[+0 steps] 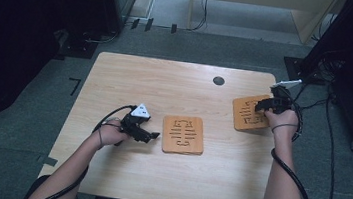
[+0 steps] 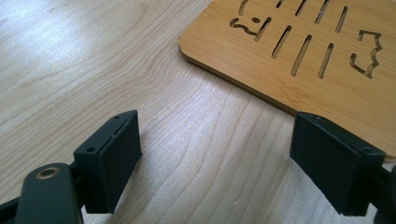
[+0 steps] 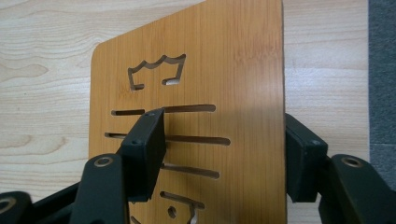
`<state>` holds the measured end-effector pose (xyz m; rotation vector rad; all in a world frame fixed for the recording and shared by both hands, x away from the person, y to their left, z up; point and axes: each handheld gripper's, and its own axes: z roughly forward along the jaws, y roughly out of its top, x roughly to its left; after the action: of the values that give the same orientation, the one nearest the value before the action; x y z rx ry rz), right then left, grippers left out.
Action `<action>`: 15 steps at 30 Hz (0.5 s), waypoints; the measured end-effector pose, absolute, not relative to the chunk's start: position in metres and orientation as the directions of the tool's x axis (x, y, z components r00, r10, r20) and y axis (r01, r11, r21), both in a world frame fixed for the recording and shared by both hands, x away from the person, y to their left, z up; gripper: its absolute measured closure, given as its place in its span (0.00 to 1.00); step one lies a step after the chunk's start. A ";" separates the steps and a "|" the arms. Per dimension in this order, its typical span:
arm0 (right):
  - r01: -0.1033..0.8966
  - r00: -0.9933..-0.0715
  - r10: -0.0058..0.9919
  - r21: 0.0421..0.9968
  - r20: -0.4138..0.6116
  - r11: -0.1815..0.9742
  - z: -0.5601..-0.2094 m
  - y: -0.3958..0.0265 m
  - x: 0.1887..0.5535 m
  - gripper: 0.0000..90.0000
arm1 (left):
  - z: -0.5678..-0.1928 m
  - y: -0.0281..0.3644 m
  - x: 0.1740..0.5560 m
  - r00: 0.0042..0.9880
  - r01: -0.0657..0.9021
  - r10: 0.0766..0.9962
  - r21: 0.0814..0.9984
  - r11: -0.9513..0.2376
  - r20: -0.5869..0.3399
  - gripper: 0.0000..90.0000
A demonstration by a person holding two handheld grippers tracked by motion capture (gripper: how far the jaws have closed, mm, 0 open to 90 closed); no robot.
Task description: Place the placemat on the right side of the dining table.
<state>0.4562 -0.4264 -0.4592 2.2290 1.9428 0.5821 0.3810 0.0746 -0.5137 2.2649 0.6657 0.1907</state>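
Two slotted bamboo boards lie on the light wooden table [image 1: 166, 83]. The middle board [image 1: 195, 144] lies flat just right of my left gripper [image 1: 153, 136]. In the left gripper view that gripper [image 2: 217, 130] stands open over bare table, with the board's corner [image 2: 261, 70] ahead of its right jaw. The right board [image 1: 240, 121] lies near the table's right edge, under my right gripper [image 1: 263, 105]. In the right gripper view the gripper [image 3: 224, 126] straddles this board [image 3: 233, 60]. Its left jaw hangs over the slots, its right jaw stands just off the board's edge, and neither pad presses.
A dark round hole [image 1: 219, 80] sits in the table near its far edge. Grey carpet surrounds the table, with cables and dark equipment [image 1: 319, 65] to the right and a black stand [image 1: 86, 39] at the far left. The table's near half is bare wood.
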 end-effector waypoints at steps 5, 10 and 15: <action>0.928 0.097 0.973 0.335 0.208 -0.164 -0.464 -0.428 0.457 0.40 | -0.513 0.074 0.381 0.852 0.407 0.519 0.705 -0.582 -0.063 0.17; 0.934 0.089 0.978 0.324 0.191 -0.148 -0.468 -0.428 0.457 0.39 | -0.513 0.074 0.381 0.853 0.405 0.518 0.704 -0.583 -0.062 0.17; 0.936 0.084 0.979 0.321 0.185 -0.141 -0.473 -0.427 0.458 0.38 | -0.514 0.074 0.381 0.854 0.404 0.517 0.705 -0.583 -0.061 0.17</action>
<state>0.4578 -0.4275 -0.4731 2.2220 1.9754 0.5426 0.3810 0.0744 -0.5135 2.2687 0.6648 0.1937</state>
